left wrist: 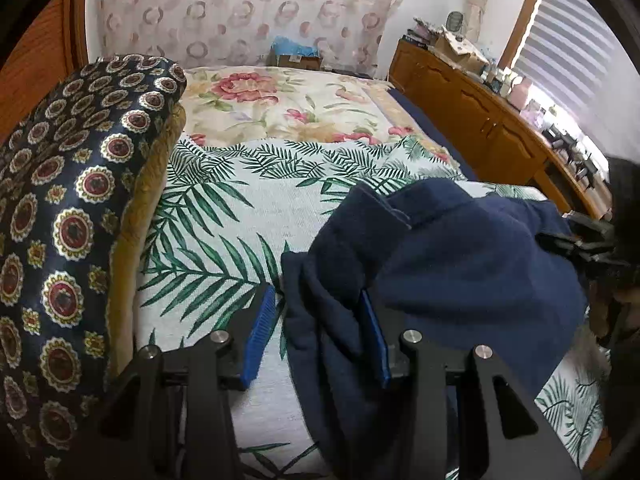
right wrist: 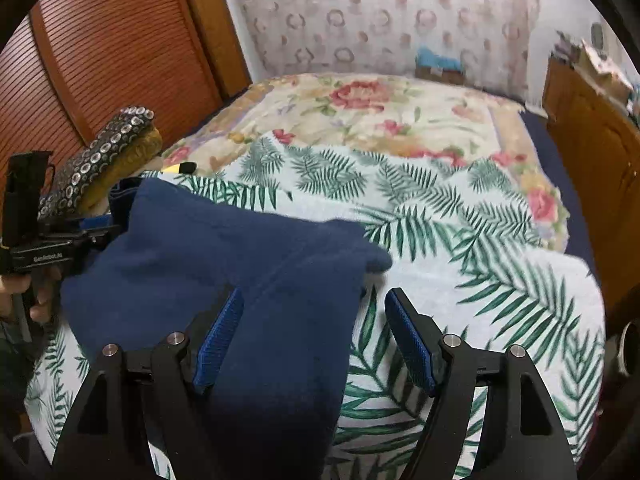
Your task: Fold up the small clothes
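A navy blue garment (left wrist: 460, 264) lies rumpled on the palm-leaf cover (left wrist: 240, 208) of a bed. My left gripper (left wrist: 316, 294) is open, its blue pads (left wrist: 260, 336) straddling the garment's left edge, so a fold of cloth lies between the jaws unclamped. In the right wrist view the same garment (right wrist: 224, 264) spreads leftward. My right gripper (right wrist: 316, 294) is open too, and the garment's right part fills most of the gap between its fingers. Each gripper appears at the edge of the other's view: the right gripper (left wrist: 580, 240), and the left gripper (right wrist: 60, 240) held by a hand (right wrist: 24, 300).
A folded navy medallion-print blanket (left wrist: 72, 208) on a mustard one (left wrist: 140, 208) stands at the bed's left. A floral bedspread (left wrist: 288, 104) covers the far half. A cluttered wooden dresser (left wrist: 480, 120) runs along the right; a louvred wooden door (right wrist: 112, 48) is at the left.
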`<state>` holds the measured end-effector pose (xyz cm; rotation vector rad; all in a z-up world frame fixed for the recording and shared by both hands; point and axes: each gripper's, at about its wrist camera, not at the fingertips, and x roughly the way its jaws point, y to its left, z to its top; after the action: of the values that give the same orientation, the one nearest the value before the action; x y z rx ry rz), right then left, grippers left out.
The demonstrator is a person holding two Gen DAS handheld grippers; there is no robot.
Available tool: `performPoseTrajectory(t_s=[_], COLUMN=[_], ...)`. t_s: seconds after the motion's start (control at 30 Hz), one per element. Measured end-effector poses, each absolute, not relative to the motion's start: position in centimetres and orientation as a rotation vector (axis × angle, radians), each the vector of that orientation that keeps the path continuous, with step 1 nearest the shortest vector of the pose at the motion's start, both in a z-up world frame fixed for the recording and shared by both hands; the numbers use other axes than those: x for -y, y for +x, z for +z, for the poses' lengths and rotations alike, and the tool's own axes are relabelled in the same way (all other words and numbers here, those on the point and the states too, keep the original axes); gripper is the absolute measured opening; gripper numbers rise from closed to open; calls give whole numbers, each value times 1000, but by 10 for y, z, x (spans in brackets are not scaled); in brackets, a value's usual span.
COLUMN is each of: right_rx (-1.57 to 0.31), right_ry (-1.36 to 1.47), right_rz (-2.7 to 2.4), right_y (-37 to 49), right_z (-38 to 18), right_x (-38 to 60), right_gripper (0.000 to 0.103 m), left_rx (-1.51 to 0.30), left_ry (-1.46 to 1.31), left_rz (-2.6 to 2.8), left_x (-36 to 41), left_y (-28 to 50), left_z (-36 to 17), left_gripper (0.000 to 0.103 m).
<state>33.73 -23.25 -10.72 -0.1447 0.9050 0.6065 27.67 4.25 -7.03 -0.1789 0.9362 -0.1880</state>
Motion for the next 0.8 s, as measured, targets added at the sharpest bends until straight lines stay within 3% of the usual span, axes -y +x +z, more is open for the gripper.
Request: performPoseTrajectory(t_s=[0.23, 0.5, 0.53, 0.63, 0.8], right_rx=[-923, -921, -924, -929, -943], right_ry=[-91, -88, -86, -100, -97], right_rz=[625, 658, 675, 697, 756], right_y=[337, 336, 335, 333, 328], right_z=[-114, -114, -114, -115, -113], right_x=[234, 233, 232, 228, 224], right_gripper=[76, 68, 62, 55, 27], left_rx=[-935, -933, -929, -916, -879], left_ry=[-188, -199, -200, -192, -149], left_rz=[-210, -238, -243, -251, -282], left_x=[-41, -41, -41, -41, -34], left_y=[275, 277, 276, 273, 266], left_z=[-71, -69, -68, -65, -55], left_gripper=[41, 35, 34, 24, 9])
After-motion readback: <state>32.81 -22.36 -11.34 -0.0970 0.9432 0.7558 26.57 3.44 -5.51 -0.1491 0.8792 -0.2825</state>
